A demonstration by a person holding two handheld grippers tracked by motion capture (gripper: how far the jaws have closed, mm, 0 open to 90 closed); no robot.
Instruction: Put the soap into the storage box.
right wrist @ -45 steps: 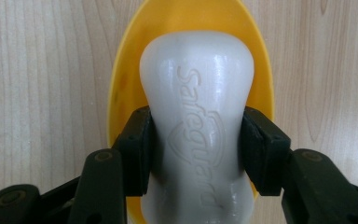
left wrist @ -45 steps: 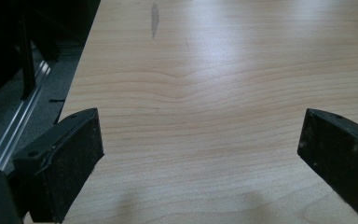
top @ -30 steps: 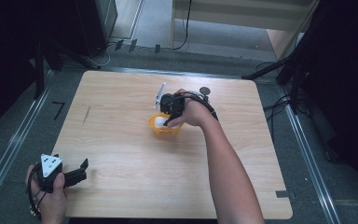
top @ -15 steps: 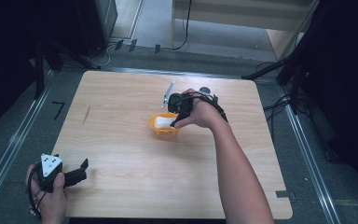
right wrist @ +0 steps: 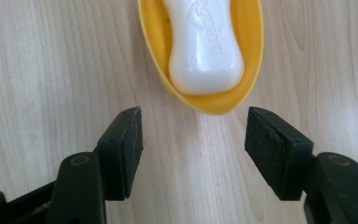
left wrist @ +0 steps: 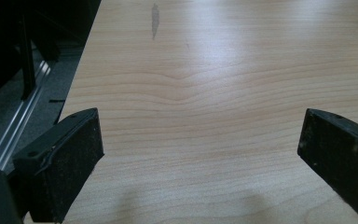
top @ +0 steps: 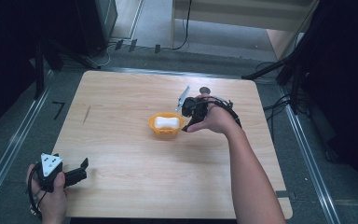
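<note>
A yellow dish [top: 167, 126] sat near the middle of the wooden surface [top: 121, 140], w/ a white soap bar [top: 166, 122] lying inside it. In the right gripper view the soap bar [right wrist: 204, 46] lay lengthwise in the dish [right wrist: 249, 51], raised lettering on its top face, too partial to read.

Right tongs [top: 185, 122] were just beside the dish on its right side, held in the person's right hand [top: 214, 119], forearm coming in from the bottom edge. Right gripper view showed those tongs [right wrist: 193, 135] spread apart and empty, both black jaws low over the wood, near end of the dish lying just ahead of the gap between them, not touching either jaw.

Left tongs [top: 81, 169] were at the near left corner of the surface, well apart from the dish, held in the left hand [top: 49, 196] w/ the grey three-cornered plate on top. Left gripper view had these tongs [left wrist: 200, 149] wide apart w/ nothing between them, bare wood grain ahead and a small dark mark [left wrist: 155, 18] farther off on the surface. Metal rail [left wrist: 18, 126] and dark floor ran along the surface's left edge.

A small dark round object [top: 205, 90] lay near the far edge, behind the right hand; couldn't tell what it was.
</note>
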